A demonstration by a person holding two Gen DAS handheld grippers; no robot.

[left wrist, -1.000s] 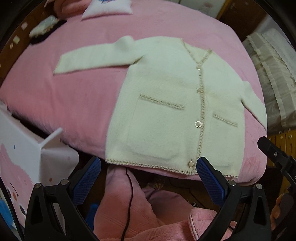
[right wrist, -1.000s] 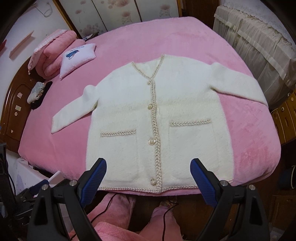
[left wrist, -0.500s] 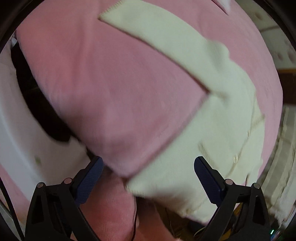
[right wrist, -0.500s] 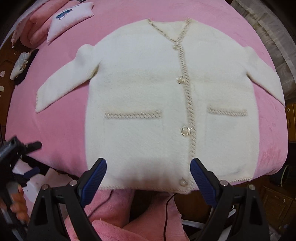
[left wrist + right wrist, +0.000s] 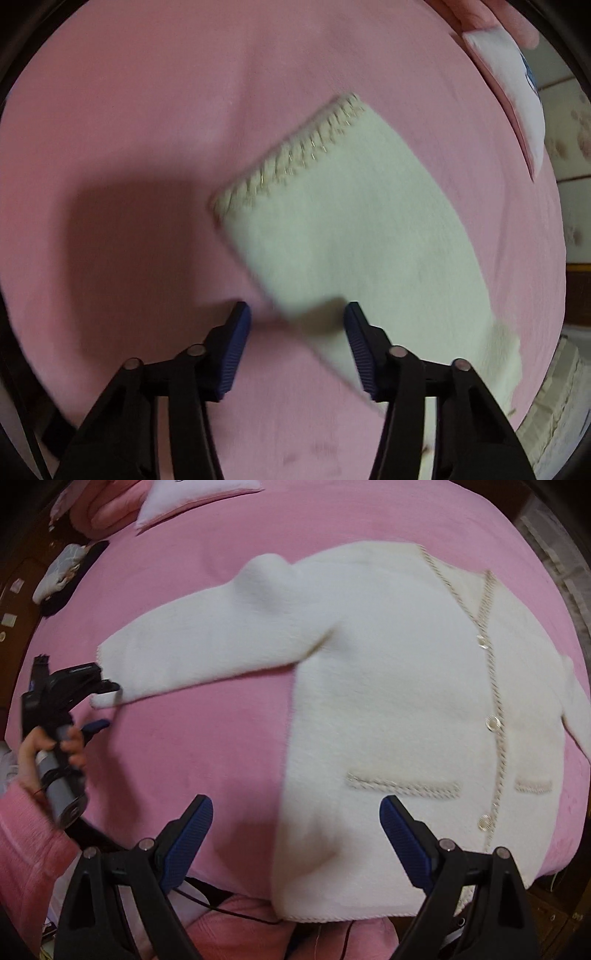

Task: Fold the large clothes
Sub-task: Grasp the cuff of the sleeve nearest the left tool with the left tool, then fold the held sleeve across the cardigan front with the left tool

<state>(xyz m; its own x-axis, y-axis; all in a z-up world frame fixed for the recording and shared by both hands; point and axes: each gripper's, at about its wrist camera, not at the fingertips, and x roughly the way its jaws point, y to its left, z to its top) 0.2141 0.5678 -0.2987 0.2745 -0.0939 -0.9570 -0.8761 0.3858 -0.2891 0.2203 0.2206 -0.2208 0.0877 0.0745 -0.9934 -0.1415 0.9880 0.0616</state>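
Note:
A cream buttoned cardigan (image 5: 388, 686) lies flat, front up, on the pink bed (image 5: 207, 746). Its left sleeve (image 5: 207, 653) stretches out to the left. In the left wrist view the sleeve cuff (image 5: 295, 155) with braided trim fills the middle, and the sleeve's lower edge lies between the fingers. My left gripper (image 5: 297, 336) is open, low over the sleeve end; it also shows in the right wrist view (image 5: 99, 705) at the cuff. My right gripper (image 5: 295, 830) is open above the cardigan's lower left hem corner.
A white pillow (image 5: 195, 494) and pink pillows (image 5: 107, 513) lie at the bed's head. A small dark and white item (image 5: 62, 576) sits at the bed's left edge. My pink-sleeved arm (image 5: 26, 856) holds the left gripper. Curtains (image 5: 554, 554) hang on the right.
My left gripper has swung from the hem out to the left sleeve cuff and dropped close to it. My right gripper has shifted left and nearer to the hem.

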